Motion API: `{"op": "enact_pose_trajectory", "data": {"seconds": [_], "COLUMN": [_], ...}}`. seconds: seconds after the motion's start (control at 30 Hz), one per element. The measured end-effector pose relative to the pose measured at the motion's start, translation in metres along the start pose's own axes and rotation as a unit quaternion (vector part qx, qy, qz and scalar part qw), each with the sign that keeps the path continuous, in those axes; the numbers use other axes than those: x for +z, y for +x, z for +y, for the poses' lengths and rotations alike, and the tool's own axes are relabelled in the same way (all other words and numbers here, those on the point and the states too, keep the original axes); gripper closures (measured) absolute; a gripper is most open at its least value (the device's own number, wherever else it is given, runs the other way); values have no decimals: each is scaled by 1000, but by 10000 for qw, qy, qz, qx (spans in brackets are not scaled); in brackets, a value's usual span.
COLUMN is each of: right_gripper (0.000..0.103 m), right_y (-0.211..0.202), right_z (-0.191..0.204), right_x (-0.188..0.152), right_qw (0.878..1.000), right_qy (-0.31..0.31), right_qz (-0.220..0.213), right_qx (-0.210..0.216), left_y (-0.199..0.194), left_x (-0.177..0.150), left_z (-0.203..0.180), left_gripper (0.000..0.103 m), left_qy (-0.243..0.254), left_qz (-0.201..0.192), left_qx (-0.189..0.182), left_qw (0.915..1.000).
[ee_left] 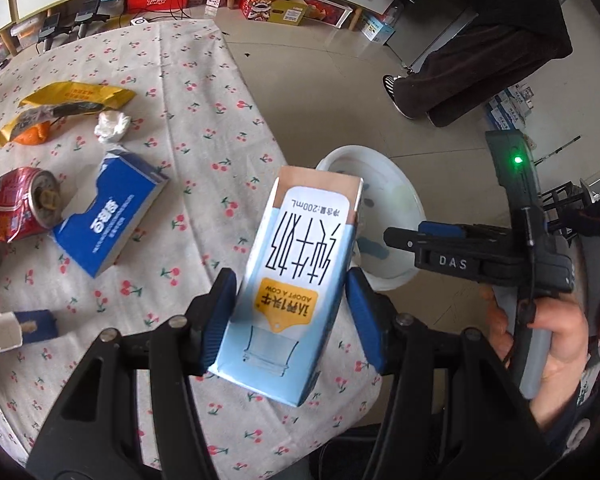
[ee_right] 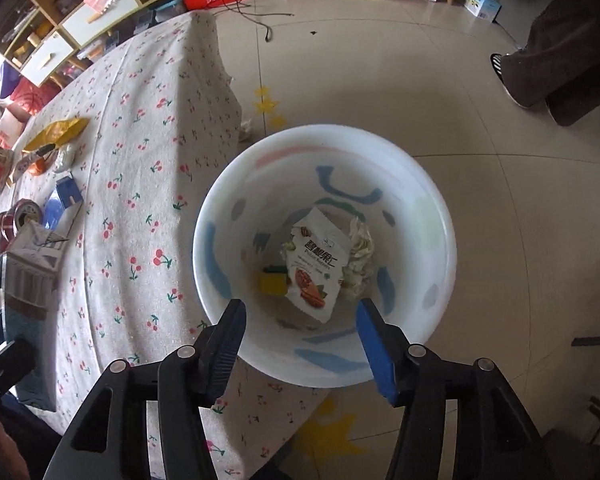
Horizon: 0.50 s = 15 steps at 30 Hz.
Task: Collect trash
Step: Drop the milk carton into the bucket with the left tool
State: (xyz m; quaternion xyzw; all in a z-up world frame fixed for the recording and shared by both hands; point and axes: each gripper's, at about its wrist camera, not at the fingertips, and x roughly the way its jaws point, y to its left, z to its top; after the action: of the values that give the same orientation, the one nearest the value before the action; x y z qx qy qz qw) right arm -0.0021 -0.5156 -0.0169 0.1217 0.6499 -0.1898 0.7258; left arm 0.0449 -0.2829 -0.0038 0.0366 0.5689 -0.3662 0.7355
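My left gripper (ee_left: 292, 312) is shut on a light blue milk carton (ee_left: 300, 272) and holds it above the table's right edge; the carton also shows at the left of the right wrist view (ee_right: 32, 276). My right gripper (ee_right: 300, 344) is open and empty above the white trash bin (ee_right: 220, 204), which stands on the floor beside the table. The bin holds a white nut packet (ee_right: 316, 264), a crumpled tissue (ee_right: 360, 256) and a yellow scrap (ee_right: 274, 284). The right gripper shows in the left wrist view (ee_left: 396, 238) over the bin (ee_left: 380, 168).
On the cherry-print tablecloth (ee_left: 204, 100) lie a blue box (ee_left: 112, 216), a crushed red can (ee_left: 18, 208), a crumpled tissue (ee_left: 112, 126), yellow wrappers (ee_left: 76, 96) and a torn carton piece (ee_left: 16, 330). A person's legs (ee_left: 480, 64) stand on the tiled floor at the far right.
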Motion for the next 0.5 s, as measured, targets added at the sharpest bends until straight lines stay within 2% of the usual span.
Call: {"op": "enact_pose_trajectory", "data": {"seconds": [0.1, 0.17, 0.3, 0.5], "right_gripper": [44, 44, 44, 44], "right_y": [-8, -6, -3, -11], "right_z": [-7, -8, -11, -35], "right_x": [-3, -7, -9, -8], "right_qw": [9999, 9999, 9999, 9991], "right_qy": [67, -15, -69, 202], "right_qz": [-98, -13, 35, -130], "right_qx": [76, 118, -64, -360], "left_y": [20, 33, 54, 83], "left_x": [12, 21, 38, 47], "left_z": [-22, -32, -54, -83], "left_gripper": [45, 45, 45, 44], "left_qy": [138, 132, 206, 347], "left_qz": [112, 213, 344, 583], "left_qx": [169, 274, 444, 447], "left_qw": [9997, 9993, 9982, 9967]}}
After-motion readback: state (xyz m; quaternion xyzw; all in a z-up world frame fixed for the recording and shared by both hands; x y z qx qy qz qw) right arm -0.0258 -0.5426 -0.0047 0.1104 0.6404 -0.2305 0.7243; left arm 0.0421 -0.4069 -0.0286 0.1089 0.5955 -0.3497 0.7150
